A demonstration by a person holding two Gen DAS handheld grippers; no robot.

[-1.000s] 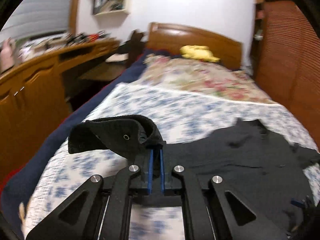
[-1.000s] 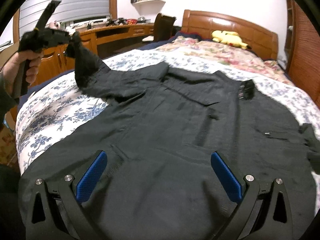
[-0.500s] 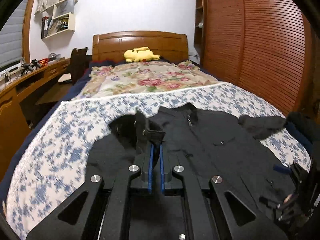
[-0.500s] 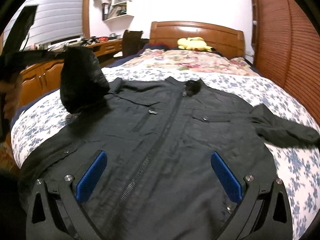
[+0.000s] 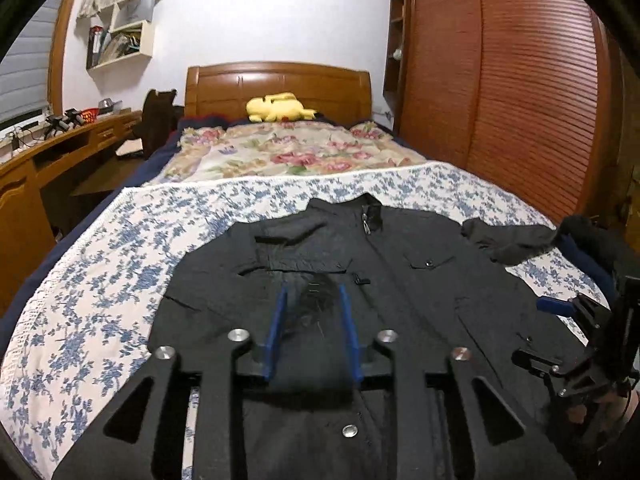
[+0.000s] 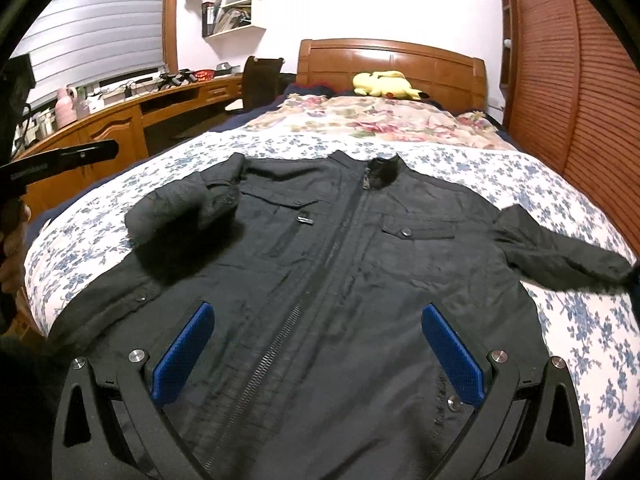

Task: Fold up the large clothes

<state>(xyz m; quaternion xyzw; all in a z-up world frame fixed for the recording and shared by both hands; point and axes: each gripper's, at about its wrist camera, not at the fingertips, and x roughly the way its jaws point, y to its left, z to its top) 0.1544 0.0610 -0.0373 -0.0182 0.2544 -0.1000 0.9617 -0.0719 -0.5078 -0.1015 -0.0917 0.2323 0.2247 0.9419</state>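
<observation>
A black zip-front jacket [image 6: 340, 264] lies face up on the blue-flowered bedsheet [image 6: 580, 320]. Its left sleeve [image 6: 180, 208] is folded in over the chest. The other sleeve [image 6: 560, 248] stretches out to the right. My left gripper [image 5: 312, 292] hovers over the jacket's chest with its jaws opening. A blurred bit of dark sleeve fabric [image 5: 316, 304] sits between the blue pads, which do not press on it. My right gripper [image 6: 318, 312] stands wide open above the jacket's lower front, holding nothing. One of its blue pads [image 5: 554, 306] shows at the right edge of the left wrist view.
A yellow plush toy [image 5: 276, 108] lies by the wooden headboard [image 5: 276, 80], with a rose-patterned quilt [image 5: 292, 152] below it. Louvred wardrobe doors [image 5: 520, 100] run along the right. A wooden desk [image 6: 120, 120] and a dark chair [image 6: 262, 80] stand at the left. A hand [image 6: 12, 240] grips the left tool.
My left gripper carried the sleeve from the bed's left side in over the jacket's chest, then its jaws parted. The sleeve now lies folded on the jacket. The right gripper stayed open.
</observation>
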